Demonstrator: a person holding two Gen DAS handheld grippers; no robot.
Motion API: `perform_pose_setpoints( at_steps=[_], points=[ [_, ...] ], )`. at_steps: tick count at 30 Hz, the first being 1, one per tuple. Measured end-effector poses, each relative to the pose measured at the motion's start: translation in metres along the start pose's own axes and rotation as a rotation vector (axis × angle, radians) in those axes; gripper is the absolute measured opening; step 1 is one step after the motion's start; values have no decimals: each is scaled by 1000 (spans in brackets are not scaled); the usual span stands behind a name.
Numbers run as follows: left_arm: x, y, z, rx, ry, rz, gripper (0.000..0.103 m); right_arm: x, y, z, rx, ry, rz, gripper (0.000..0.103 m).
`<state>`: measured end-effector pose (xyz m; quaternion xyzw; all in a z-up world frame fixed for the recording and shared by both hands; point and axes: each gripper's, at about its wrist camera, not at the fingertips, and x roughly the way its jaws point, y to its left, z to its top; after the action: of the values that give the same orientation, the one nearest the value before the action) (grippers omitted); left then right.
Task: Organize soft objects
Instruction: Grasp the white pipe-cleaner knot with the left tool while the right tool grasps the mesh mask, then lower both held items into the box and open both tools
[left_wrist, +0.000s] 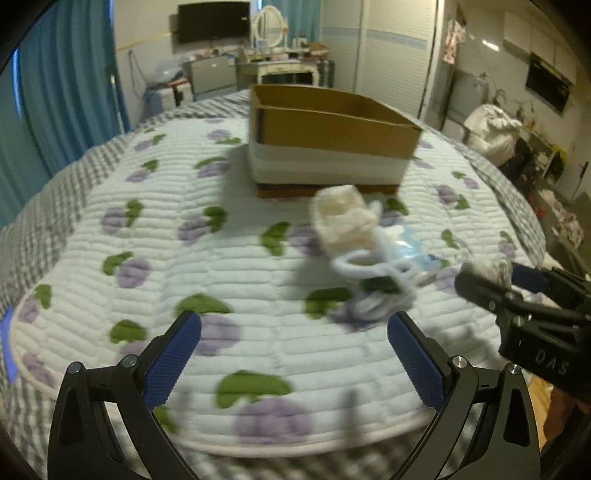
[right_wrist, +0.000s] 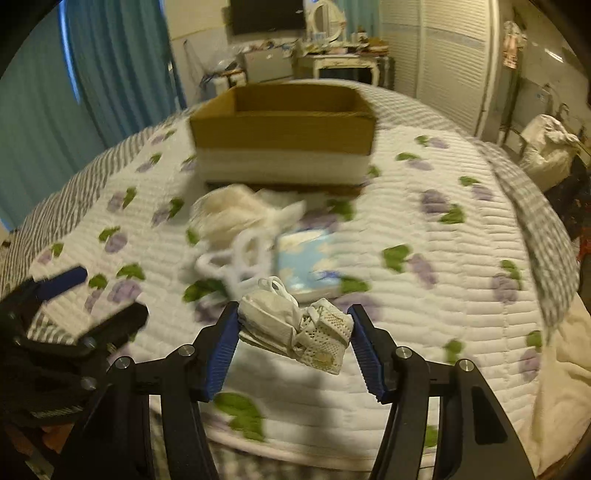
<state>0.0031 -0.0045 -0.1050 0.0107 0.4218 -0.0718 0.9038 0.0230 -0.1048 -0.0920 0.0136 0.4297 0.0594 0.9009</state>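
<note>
My right gripper (right_wrist: 293, 345) is shut on a white mesh fabric bundle (right_wrist: 295, 332) and holds it above the quilt; it shows in the left wrist view (left_wrist: 491, 275) at the right. My left gripper (left_wrist: 293, 354) is open and empty above the quilt, and shows at the left of the right wrist view (right_wrist: 92, 291). A cream folded cloth (left_wrist: 345, 218) (right_wrist: 229, 214), a white fuzzy cord (left_wrist: 373, 280) (right_wrist: 236, 258) and a light blue packet (right_wrist: 306, 262) (left_wrist: 410, 247) lie in front of the open cardboard box (left_wrist: 325, 136) (right_wrist: 284, 129).
The flower-print quilt (left_wrist: 184, 258) (right_wrist: 424, 314) covers the bed. Blue curtains (left_wrist: 55, 92) hang at the left. A dressing table (left_wrist: 280, 62) and wardrobe doors (right_wrist: 443, 44) stand behind the bed. White laundry (left_wrist: 495, 129) is piled at the right.
</note>
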Motion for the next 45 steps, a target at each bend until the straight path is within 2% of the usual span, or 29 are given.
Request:
perform_pose_setpoints(
  at_steps=[2, 9, 12, 14, 16, 19, 24, 34, 40, 45],
  points=[
    [6, -12, 4, 4, 9, -30, 102, 2, -10, 2, -10, -6, -54, 59],
    [45, -43, 18, 10, 58, -76, 94, 18, -43, 11, 43, -8, -62, 59],
    [64, -48, 20, 3, 88, -88, 71, 27, -52, 13, 64, 1, -51, 59],
    [73, -48, 20, -9, 114, -103, 64, 33, -58, 12, 74, 12, -40, 59],
    [74, -47, 19, -17, 122, -139, 47, 36, -60, 11, 81, 17, -33, 59],
    [66, -47, 17, 5, 108, -151, 43, 37, -62, 10, 92, 17, -26, 59],
    [46, -43, 14, 1, 96, -171, 42, 25, -58, 9, 92, 1, -17, 59],
    [-11, -35, 23, 19, -2, -157, 42, -19, -38, 20, 65, -84, -4, 59],
    [-38, -26, 43, 34, -75, -144, 42, -36, -27, 35, 39, -130, -6, 59],
    [-46, -23, 67, 62, -120, -117, 42, -46, -20, 65, 2, -185, 7, 59]
  ],
)
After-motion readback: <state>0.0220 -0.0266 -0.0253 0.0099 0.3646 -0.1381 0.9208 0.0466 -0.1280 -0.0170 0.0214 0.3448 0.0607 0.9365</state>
